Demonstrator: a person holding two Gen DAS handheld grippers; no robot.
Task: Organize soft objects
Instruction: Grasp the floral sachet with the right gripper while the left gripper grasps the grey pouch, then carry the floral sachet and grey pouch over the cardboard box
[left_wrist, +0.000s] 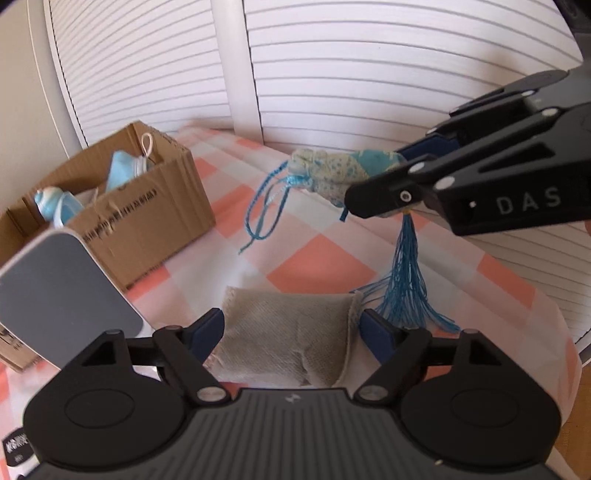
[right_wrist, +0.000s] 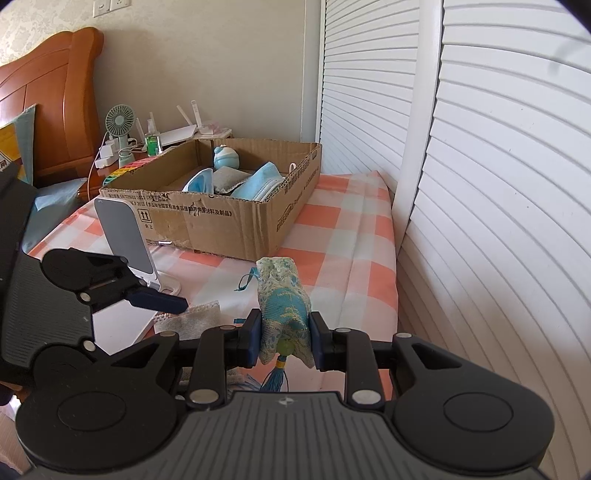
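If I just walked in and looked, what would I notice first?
Probably the blue flowery pouch with its long blue tassel, pinched in the right gripper above the checked cloth. Next, the grey fabric bag lying on the cloth between the fingers of the left gripper, which do not press on it. Behind them stands a cardboard box with blue face masks inside.
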